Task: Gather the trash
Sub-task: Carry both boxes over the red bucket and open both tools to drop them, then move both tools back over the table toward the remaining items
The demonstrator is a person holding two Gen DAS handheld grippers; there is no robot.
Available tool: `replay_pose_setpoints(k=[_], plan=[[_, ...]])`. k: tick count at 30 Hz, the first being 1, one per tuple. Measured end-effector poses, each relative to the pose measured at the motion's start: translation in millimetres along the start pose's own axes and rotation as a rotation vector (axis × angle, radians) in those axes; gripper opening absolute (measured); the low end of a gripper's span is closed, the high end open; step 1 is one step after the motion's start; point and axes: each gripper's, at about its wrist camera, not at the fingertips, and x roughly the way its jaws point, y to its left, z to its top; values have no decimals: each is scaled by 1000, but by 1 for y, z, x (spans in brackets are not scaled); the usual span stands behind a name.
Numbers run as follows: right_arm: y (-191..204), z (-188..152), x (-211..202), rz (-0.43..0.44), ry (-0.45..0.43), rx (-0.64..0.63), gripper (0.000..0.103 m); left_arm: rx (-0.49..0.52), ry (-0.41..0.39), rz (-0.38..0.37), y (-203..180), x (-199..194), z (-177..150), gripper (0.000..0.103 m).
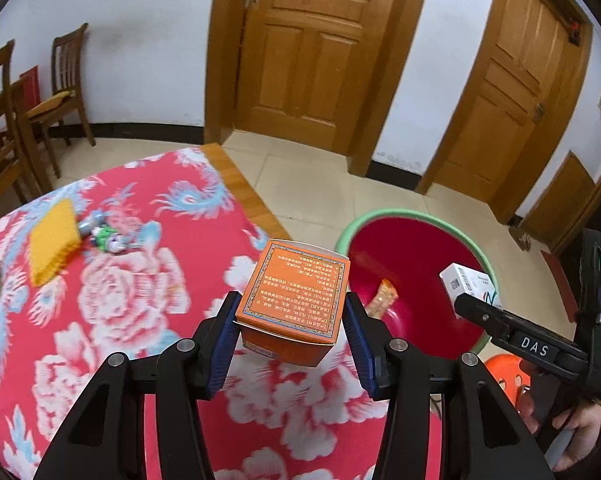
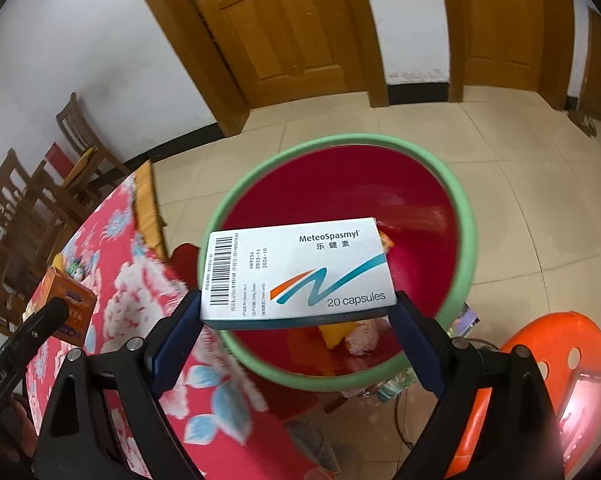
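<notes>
Carrying two pieces of trash toward the bin: the white capsule box (image 2: 298,268) is sitting clamped between the right gripper (image 2: 298,312) pads, jaws closed to the box's width, hanging right over the red basin (image 2: 466,216) with the green rim. Its long axis is running across the fingers, printed face up, barcode end toward the table side. The orange box (image 1: 294,300) is being squeezed by the left gripper (image 1: 290,336), jaws set fairly wide on its side faces, printed top face up and tilting away, still above the edge of the red floral tablecloth (image 1: 112,292), just beside the basin. Step looks like the drop-off; next the right jaws are needing to open over the basin, the left needing to travel sideways past the rim first. Basin is already holding a snack wrapper (image 1: 384,296). A yellow pack (image 1: 54,240) and small wrappers (image 1: 106,236) are still lying on the cloth
</notes>
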Motion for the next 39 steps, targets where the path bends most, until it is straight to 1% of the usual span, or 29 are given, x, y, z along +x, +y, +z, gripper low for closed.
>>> replay_pose_setpoints(k=[5,16,21,27,28,29,31,35,39], plan=[[-18,3,2,-8,4,33,95,25,23,-14,-18,13,1,52],[-38,8,-8,6,-21,69,95,99,73,-59,-58,42,1,52],[-45,11,-15,-5,-44,82,95,147,99,-83,-80,58,-2,52],[-57,13,-18,-15,-53,113,95,194,119,-97,-98,73,-3,53],[-59,14,-18,-17,-54,118,95,198,118,-97,-100,74,-3,55],[-62,14,-19,-19,-55,124,95,201,118,-99,-101,75,-3,60],[-64,14,-19,-19,-55,131,95,200,112,-102,-102,75,-3,62],[-65,15,-20,-18,-57,131,95,193,111,-102,-99,72,-2,62],[-62,15,-22,-9,-58,120,95,165,100,-95,-90,63,-1,63]])
